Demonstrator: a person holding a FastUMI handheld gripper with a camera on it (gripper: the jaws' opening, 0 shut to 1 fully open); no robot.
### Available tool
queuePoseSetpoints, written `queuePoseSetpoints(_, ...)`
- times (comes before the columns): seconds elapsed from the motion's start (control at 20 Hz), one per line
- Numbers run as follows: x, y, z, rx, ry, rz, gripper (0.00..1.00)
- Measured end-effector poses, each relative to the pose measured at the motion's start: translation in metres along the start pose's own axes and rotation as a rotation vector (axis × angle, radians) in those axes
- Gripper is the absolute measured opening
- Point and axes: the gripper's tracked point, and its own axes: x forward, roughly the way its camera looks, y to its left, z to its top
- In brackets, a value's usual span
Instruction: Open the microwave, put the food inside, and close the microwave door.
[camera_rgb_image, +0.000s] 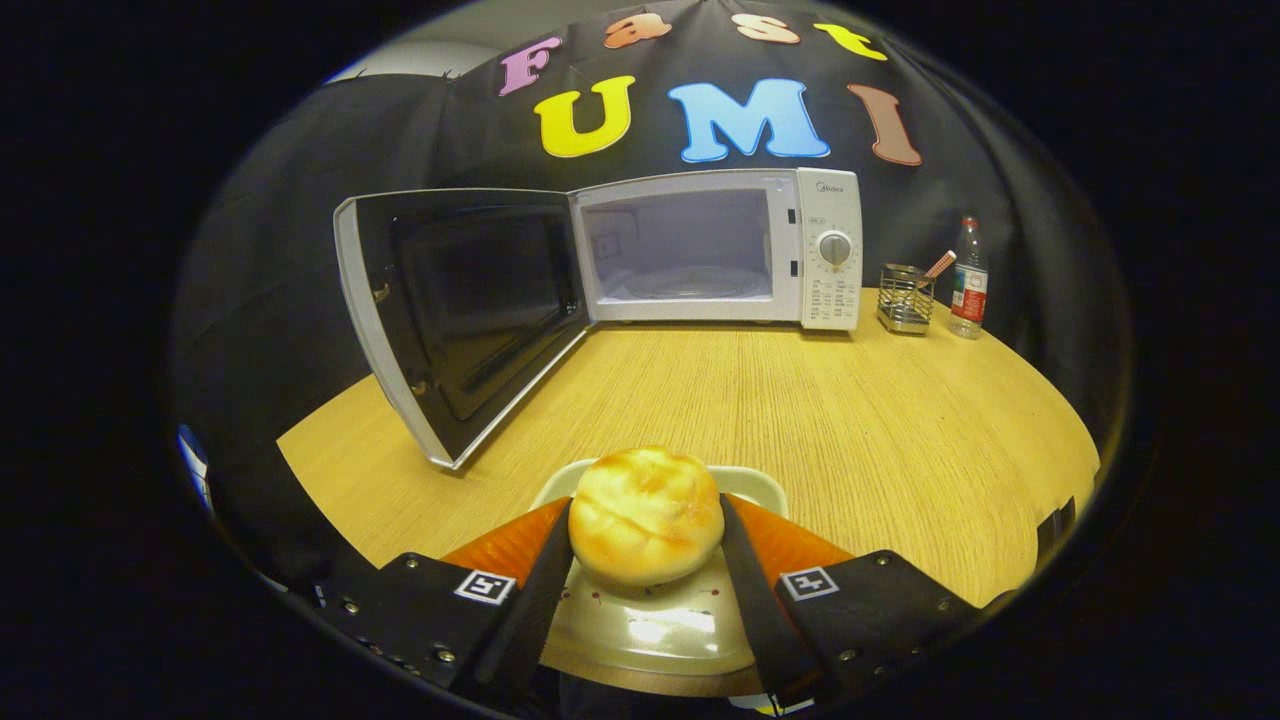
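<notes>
The microwave (715, 250) carries a small brand mark above its dial (835, 248), too small to read with certainty; the panel below the dial bears rows of fine print that cannot be made out. Its door (460, 320) stands swung wide, with a dark glossy window in a pale frame, and the cavity shows a round glass turntable (690, 283). The body is a smooth, boxy white shell standing at the far side of a wood-grain table (850, 420).

Beside the microwave stands a square wire-mesh holder (905, 298) with a utensil handle leaning out of it, and next to that a clear plastic bottle (968, 280) with a red-and-white label, the text illegible.

The gripper (645, 530) is clamped on a bun (645, 512), round, golden and glossy with a cracked crust, both fingers pressing its sides. The bun sits just over a pale, shiny plate (650, 630), well short of the microwave. Each finger mount bears a small square black-and-white marker.
</notes>
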Motion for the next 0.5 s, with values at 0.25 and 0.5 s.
queuePoseSetpoints(0.25, 0.007, 0.018, 0.054, 0.030, -0.081, 0.080, 0.81)
queuePoseSetpoints(0.5, 0.039, 0.031, 0.130, 0.042, -0.159, 0.106, 0.81)
